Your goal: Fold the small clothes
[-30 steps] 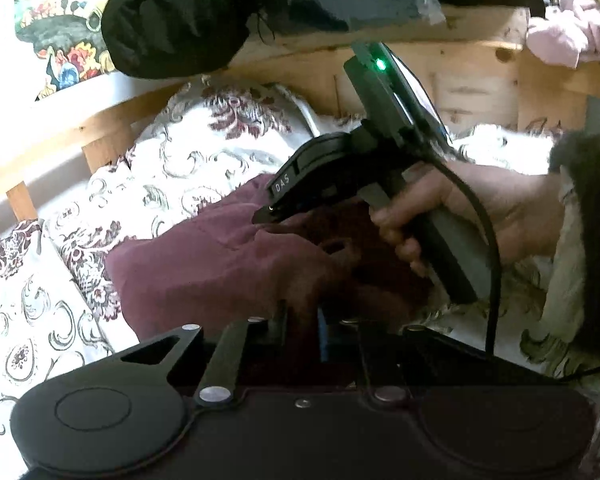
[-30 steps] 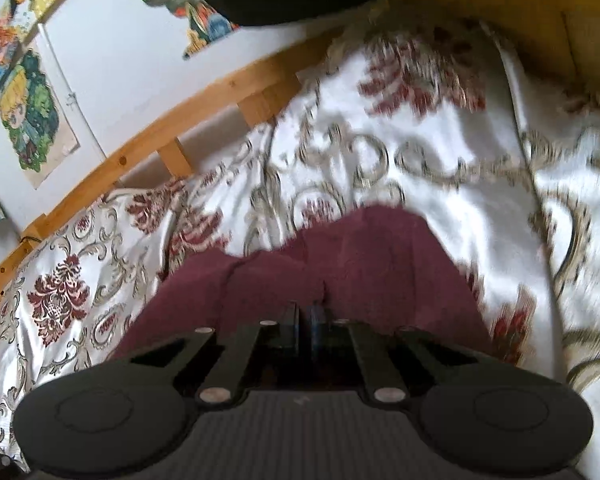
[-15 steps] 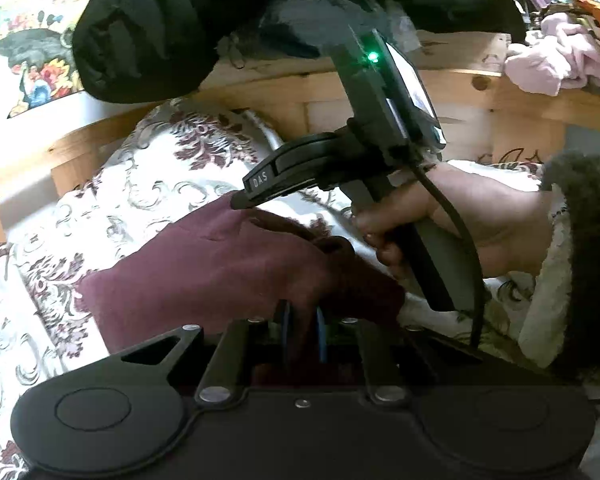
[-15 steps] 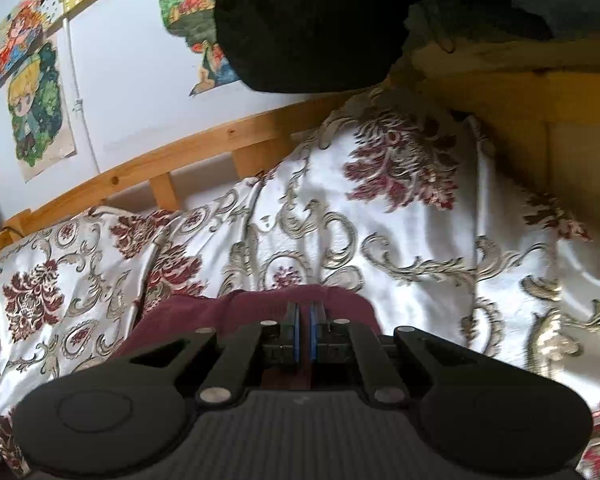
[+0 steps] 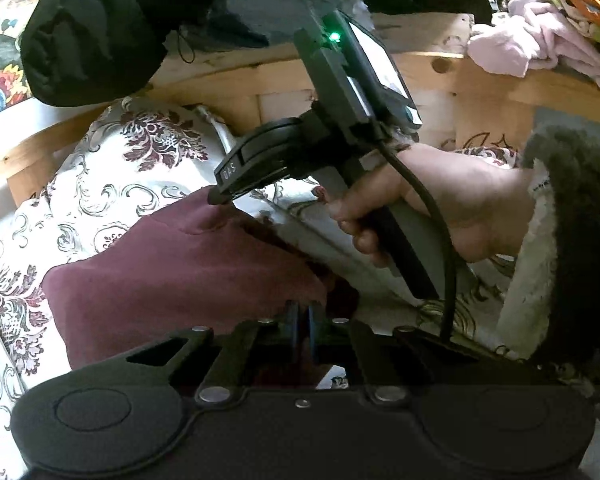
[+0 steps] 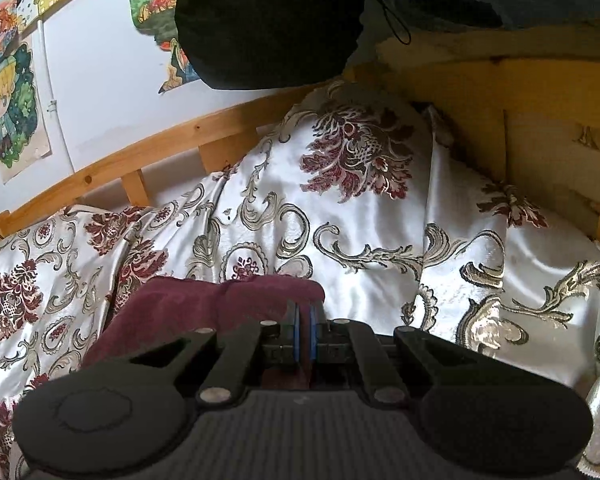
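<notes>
A small maroon garment [image 5: 172, 280] lies on the patterned satin bedspread [image 5: 112, 184]. My left gripper [image 5: 302, 316] sits at the garment's near right edge, its jaws closing onto the cloth between the blue pads. A hand [image 5: 440, 208] holds my right gripper [image 5: 216, 199], which is shut on the garment's far edge and lifts it slightly. In the right wrist view the right gripper [image 6: 304, 312] pinches a strip of the maroon garment [image 6: 204, 300], and the rest of the cloth trails down to the left.
A black jacket [image 5: 92, 40] hangs over the wooden bed frame [image 6: 140, 156] above the bedspread [image 6: 360, 240]. Pink clothes [image 5: 532, 48] lie on a wooden ledge at upper right. A fur-trimmed sleeve [image 5: 572, 240] fills the right side. Posters [image 6: 12, 108] hang on the wall.
The right gripper has risen and drawn away from the left one, pulling the maroon cloth out flatter between them. The left pads have come closer together on the cloth.
</notes>
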Demonstrator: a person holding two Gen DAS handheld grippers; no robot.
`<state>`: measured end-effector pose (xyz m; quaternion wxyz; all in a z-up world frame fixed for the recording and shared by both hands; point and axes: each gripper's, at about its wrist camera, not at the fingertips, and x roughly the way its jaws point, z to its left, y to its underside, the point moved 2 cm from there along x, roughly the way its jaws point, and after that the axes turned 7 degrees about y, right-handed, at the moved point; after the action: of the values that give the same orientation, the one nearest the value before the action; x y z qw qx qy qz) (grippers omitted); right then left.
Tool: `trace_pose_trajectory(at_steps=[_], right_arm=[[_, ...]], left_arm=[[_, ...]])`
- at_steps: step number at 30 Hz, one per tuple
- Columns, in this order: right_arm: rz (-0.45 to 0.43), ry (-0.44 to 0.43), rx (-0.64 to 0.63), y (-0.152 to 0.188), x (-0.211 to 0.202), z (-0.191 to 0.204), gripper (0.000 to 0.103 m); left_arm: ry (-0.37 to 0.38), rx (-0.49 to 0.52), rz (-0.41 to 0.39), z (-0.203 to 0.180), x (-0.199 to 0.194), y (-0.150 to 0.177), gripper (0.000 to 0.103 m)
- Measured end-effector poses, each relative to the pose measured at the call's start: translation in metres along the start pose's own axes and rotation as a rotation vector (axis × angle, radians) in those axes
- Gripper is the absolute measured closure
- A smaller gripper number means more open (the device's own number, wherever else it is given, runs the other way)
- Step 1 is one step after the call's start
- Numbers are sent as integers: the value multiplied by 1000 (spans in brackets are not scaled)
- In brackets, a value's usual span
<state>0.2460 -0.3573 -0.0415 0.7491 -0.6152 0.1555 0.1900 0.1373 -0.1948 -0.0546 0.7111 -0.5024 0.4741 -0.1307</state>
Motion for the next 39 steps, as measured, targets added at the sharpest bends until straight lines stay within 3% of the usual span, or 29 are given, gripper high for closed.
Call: trace_pose_trajectory(at_steps=[11,19,22,25,27,29,32,36,37,39], right_arm=[[78,14,10,11,7,-8,97],[88,22,-5,17,4,-6,97],[97,18,-9,19,2,-6,96],[103,20,5,20,-2,-9,86],[113,27,12,21,-5,-11,78],[119,26,8,21,-9,-11,74],[119,34,-22,21,-18,-9,57],[106,19,-60,19,-39,-5,36],[104,8,-54,18,-46,-6,29],[101,-26,-25,17,-59,-9,26]], left_arm=[[52,-89,31,11,5,13,99],[108,-209,26,23,3,21,99],[139,-242,-4,25,-6,19,94],[150,-274,-58,27,-19,17,78],[140,-309,-86,30,-27,17,56],[133,-360,-119,34,-35,18,46],[103,-438,-177,44,-48,19,34],[-36,-529,-242,57,-67,22,8],[-79,-546,-246,61,-71,23,6],[-150,-584,-238,67,-75,26,3]])
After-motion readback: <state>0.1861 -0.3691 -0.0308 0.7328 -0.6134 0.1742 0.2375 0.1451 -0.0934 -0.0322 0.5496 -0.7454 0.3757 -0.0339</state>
